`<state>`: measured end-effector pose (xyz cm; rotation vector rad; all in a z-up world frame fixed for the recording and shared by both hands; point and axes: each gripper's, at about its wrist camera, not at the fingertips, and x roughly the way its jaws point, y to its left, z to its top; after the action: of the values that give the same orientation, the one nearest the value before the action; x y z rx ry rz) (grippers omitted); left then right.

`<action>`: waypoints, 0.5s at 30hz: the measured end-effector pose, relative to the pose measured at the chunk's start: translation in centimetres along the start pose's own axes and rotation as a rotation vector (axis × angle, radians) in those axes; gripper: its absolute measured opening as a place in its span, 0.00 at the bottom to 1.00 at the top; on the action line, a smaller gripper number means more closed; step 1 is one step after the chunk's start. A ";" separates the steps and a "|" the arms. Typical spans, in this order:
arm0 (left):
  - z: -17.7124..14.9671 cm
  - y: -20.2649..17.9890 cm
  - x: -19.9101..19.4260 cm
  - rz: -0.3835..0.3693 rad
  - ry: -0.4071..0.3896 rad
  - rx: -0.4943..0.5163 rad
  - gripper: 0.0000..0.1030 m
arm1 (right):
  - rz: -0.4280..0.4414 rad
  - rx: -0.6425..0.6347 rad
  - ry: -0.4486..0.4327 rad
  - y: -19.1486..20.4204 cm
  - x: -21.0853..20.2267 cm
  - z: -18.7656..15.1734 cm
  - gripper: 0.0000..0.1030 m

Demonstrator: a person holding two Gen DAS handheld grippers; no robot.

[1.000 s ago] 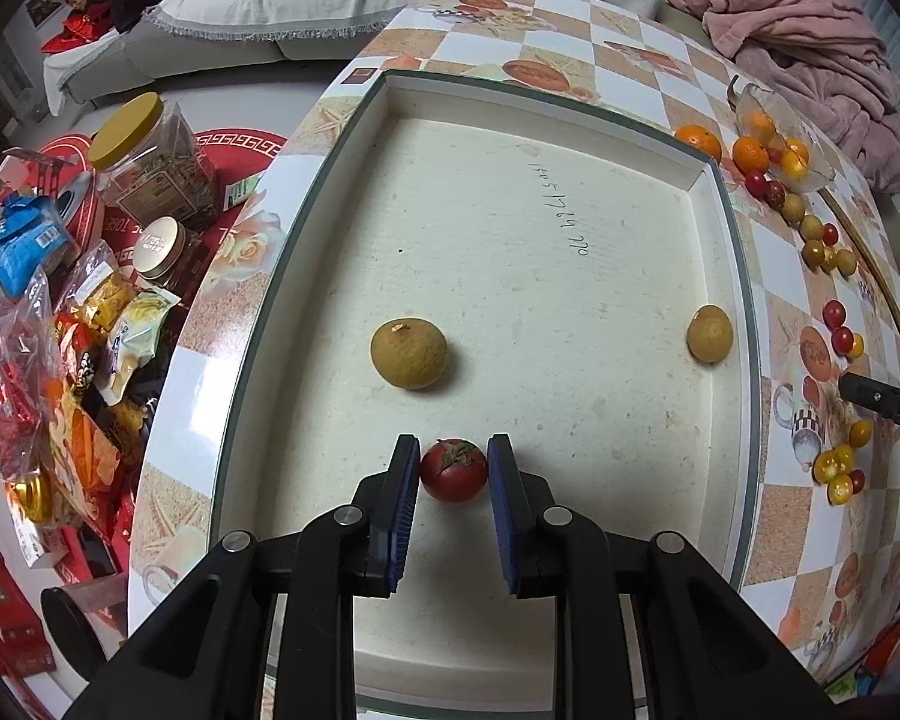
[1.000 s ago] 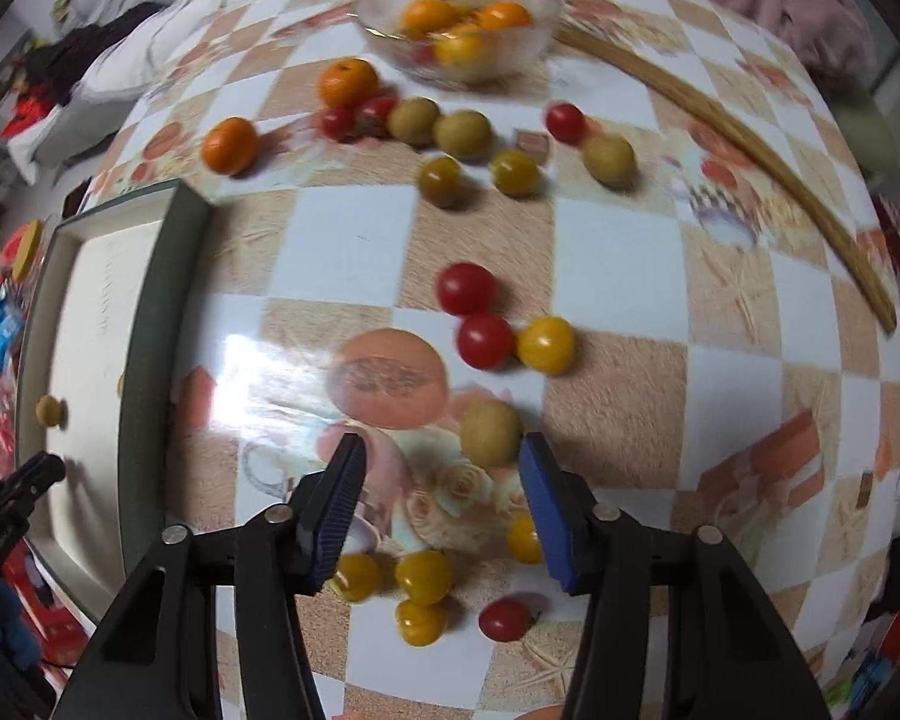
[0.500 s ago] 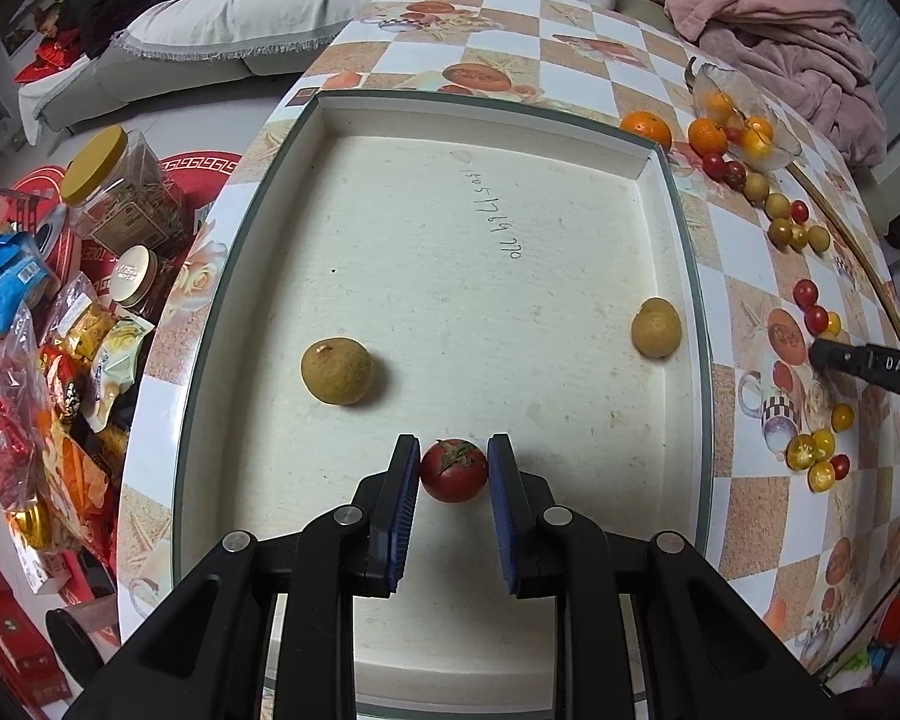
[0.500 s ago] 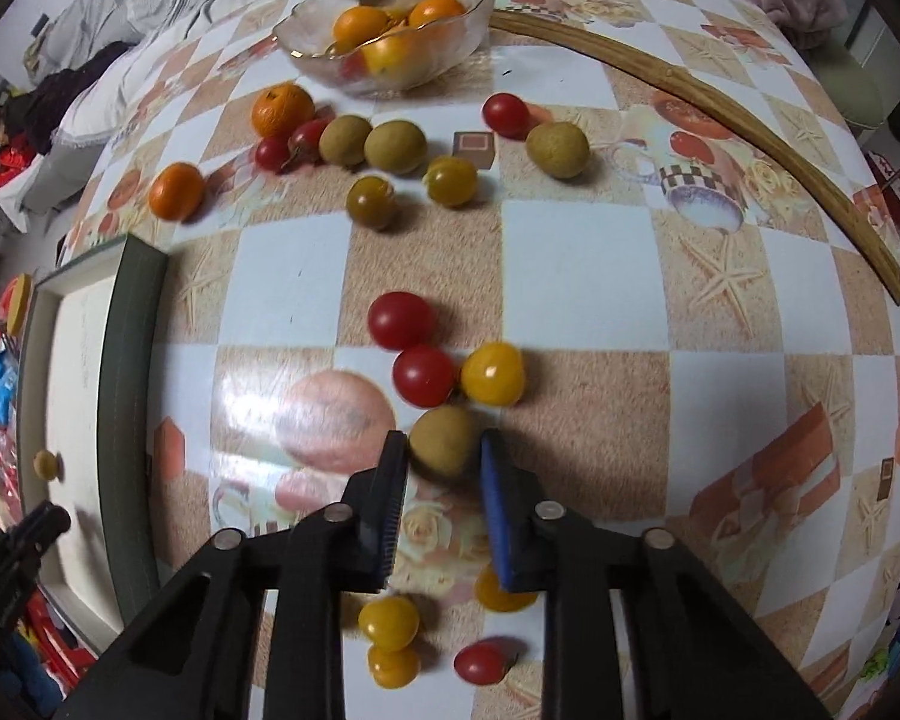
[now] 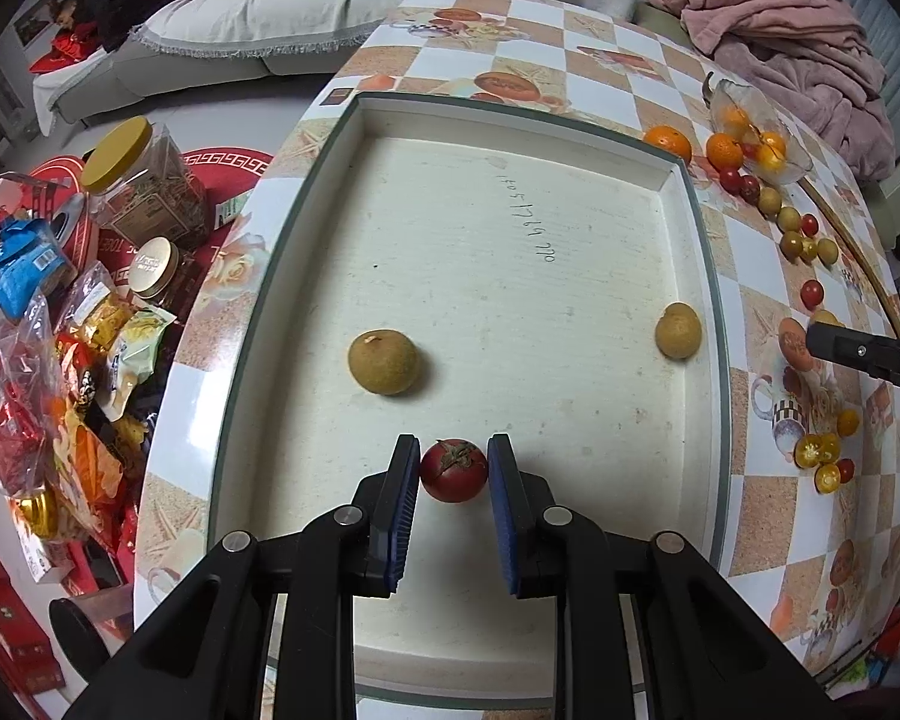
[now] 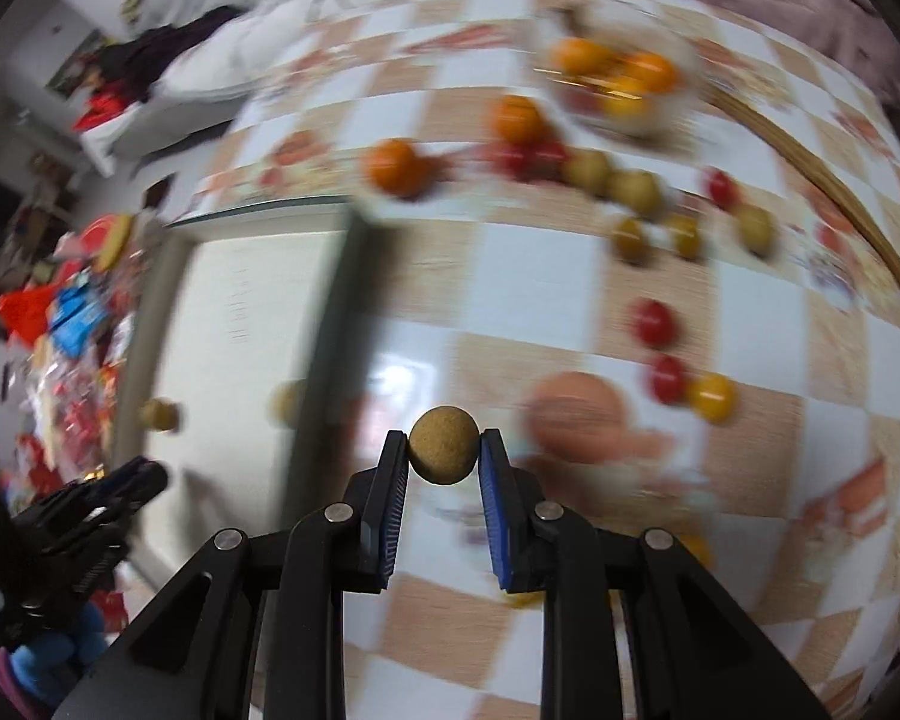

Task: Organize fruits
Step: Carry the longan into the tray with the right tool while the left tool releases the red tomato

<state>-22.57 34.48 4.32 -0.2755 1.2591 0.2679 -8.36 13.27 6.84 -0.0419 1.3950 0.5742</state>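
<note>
Fingers [image 6: 392, 468] pinch a brown fruit [image 6: 443, 445]; red tomato [image 5: 453, 470] between left fingers [image 5: 403, 480].

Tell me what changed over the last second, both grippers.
The right gripper closed on a brown fruit from the table, lifted it and is swinging toward the tray. The left gripper stayed clamped on the red tomato over the tray, drifting slightly. The tray's two brown fruits stayed put.

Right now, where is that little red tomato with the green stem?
In the left wrist view, the red tomato sits between the left gripper fingers over the near end of the white tray, just right of a tan round fruit.
</note>
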 end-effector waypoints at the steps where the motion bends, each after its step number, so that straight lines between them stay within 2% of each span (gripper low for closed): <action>1: -0.1 0.3 0.0 0.004 0.000 -0.005 0.24 | 0.017 -0.020 0.002 1.1 0.2 0.1 0.25; 7: -0.9 1.7 0.1 0.022 0.005 -0.044 0.24 | 0.077 -0.146 0.025 7.0 2.1 1.2 0.25; 15: -1.3 3.2 1.2 0.044 0.033 -0.089 0.25 | 0.053 -0.242 0.081 10.3 6.2 3.6 0.25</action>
<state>-24.54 37.06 2.62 -0.3301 1.2886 0.3592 -8.83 25.72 4.86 -0.2248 1.4016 0.7911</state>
